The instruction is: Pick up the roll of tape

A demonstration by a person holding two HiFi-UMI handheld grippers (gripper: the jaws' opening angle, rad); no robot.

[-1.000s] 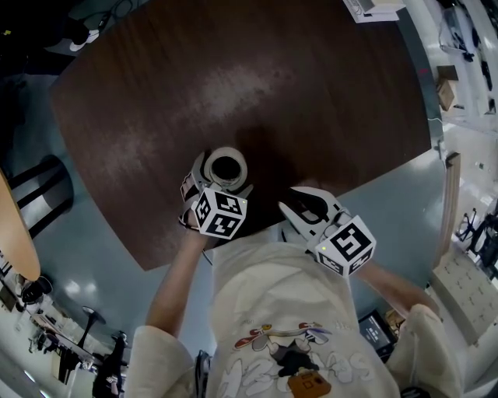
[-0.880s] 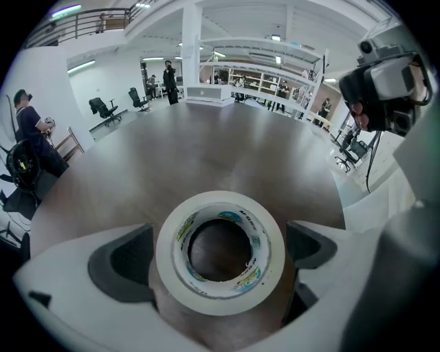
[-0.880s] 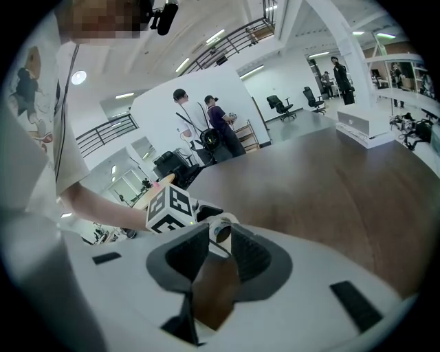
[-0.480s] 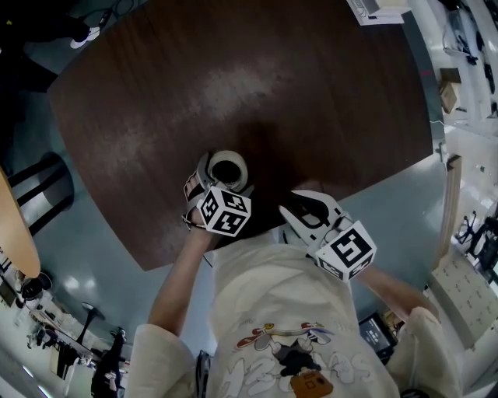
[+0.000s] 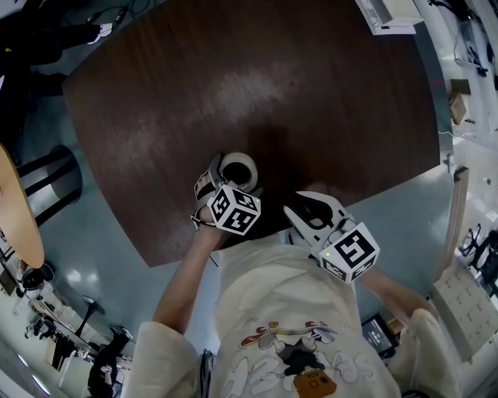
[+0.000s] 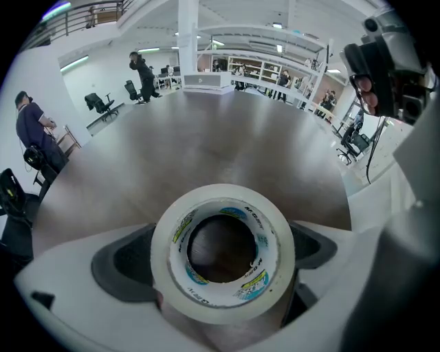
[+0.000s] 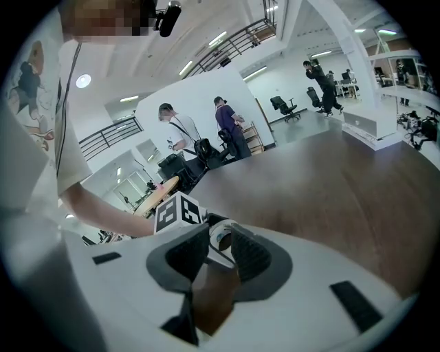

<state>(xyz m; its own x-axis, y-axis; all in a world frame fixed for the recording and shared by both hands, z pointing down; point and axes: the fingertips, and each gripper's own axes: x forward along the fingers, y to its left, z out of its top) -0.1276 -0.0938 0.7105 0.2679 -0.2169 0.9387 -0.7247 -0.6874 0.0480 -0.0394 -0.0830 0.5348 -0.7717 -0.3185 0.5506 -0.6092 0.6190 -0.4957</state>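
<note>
The roll of tape (image 5: pixel 238 168), white with a printed inner core, sits near the front edge of the dark wooden table (image 5: pixel 233 78). My left gripper (image 5: pixel 233 175) is shut on it, a dark pad pressing each side of the roll (image 6: pixel 221 194). In the left gripper view the roll fills the space between the jaws of the left gripper (image 6: pixel 223 251). My right gripper (image 5: pixel 300 208) hovers just right of it over the table's edge. Its jaws stand almost together with nothing between them. Past the right gripper (image 7: pixel 220 240) I see the left gripper's marker cube (image 7: pixel 177 213).
A white box (image 5: pixel 389 12) lies at the table's far right corner. A dark stool (image 5: pixel 48 183) and a round light wooden table (image 5: pixel 17 221) stand on the floor to the left. People (image 7: pixel 230 127) and office chairs (image 6: pixel 103 103) are far off in the hall.
The left gripper stays around the roll and its marker cube has tilted slightly. The head view has shifted a little. The right gripper holds its place.
</note>
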